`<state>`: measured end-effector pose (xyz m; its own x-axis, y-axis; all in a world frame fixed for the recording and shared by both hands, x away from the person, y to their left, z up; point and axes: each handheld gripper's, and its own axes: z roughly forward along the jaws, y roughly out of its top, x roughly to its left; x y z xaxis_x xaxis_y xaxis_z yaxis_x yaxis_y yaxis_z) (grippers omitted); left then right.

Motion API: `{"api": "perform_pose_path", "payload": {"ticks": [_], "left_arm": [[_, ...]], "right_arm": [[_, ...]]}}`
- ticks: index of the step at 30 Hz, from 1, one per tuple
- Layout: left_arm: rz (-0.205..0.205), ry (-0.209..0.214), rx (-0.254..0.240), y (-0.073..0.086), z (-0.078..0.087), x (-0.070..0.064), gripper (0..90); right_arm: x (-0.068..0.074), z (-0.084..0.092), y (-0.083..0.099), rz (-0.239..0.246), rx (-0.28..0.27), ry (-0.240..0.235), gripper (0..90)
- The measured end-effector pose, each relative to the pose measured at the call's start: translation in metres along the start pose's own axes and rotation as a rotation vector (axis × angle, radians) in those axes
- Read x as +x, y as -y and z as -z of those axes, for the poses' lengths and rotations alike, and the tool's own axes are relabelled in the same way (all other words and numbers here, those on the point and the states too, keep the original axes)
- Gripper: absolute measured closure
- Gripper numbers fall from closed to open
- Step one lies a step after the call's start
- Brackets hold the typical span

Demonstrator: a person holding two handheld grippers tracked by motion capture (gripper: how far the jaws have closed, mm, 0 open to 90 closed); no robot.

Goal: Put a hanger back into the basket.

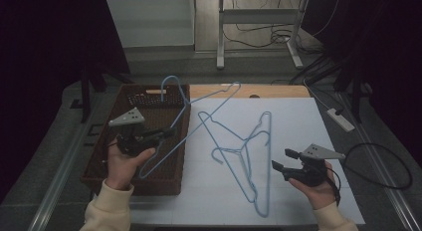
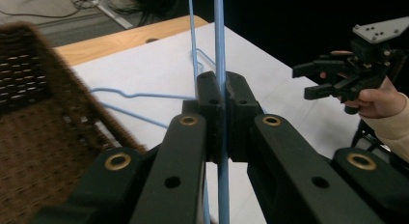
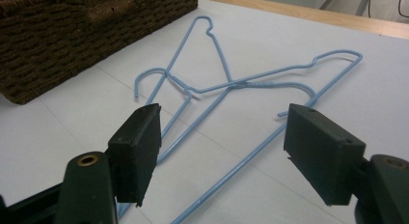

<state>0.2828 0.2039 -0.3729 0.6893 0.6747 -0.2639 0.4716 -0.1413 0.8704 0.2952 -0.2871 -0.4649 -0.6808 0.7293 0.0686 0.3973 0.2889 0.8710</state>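
My left gripper (image 1: pixel 166 133) is shut on a light-blue wire hanger (image 1: pixel 214 95) and holds it tilted in the air over the right edge of a brown wicker basket (image 1: pixel 104 164). In the left gripper view the wire (image 2: pixel 221 50) runs straight up between the closed jaws of that gripper (image 2: pixel 221 96). Two more blue hangers (image 1: pixel 245 149) lie crossed on the white sheet (image 1: pixel 298 126). My right gripper (image 1: pixel 282 159) is open just right of them, low over the sheet. In the right gripper view its jaws (image 3: pixel 226 137) stand wide apart with nothing between them, and the crossed hangers (image 3: pixel 231 84) lie just beyond.
The basket (image 3: pixel 72 35) takes up the table's left side. A strip of bare wooden tabletop (image 1: pixel 278 90) shows behind the sheet. A white power strip (image 1: pixel 341 119) with cables lies on the floor at the right, and metal table legs (image 1: pixel 219 42) stand farther back.
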Motion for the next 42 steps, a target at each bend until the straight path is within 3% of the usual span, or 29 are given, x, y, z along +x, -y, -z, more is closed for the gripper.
{"api": "perform_pose_path", "payload": {"ticks": [15,20,31,42], "left_arm": [[0.061,-0.142,-0.046,0.012,0.046,0.051,86.9],[0.080,-0.158,-0.044,0.018,0.052,0.063,86.9],[0.081,-0.187,-0.014,0.029,0.055,0.081,86.9],[0.059,-0.203,0.054,0.036,0.056,0.095,86.9]], "right_arm": [[-0.004,-0.004,0.005,-0.003,0.030,0.023,29.9],[-0.003,-0.006,0.005,0.002,0.039,0.031,30.0],[-0.005,-0.006,0.006,-0.007,0.042,0.037,30.3],[-0.005,-0.006,0.006,-0.011,0.040,0.031,30.6]]}}
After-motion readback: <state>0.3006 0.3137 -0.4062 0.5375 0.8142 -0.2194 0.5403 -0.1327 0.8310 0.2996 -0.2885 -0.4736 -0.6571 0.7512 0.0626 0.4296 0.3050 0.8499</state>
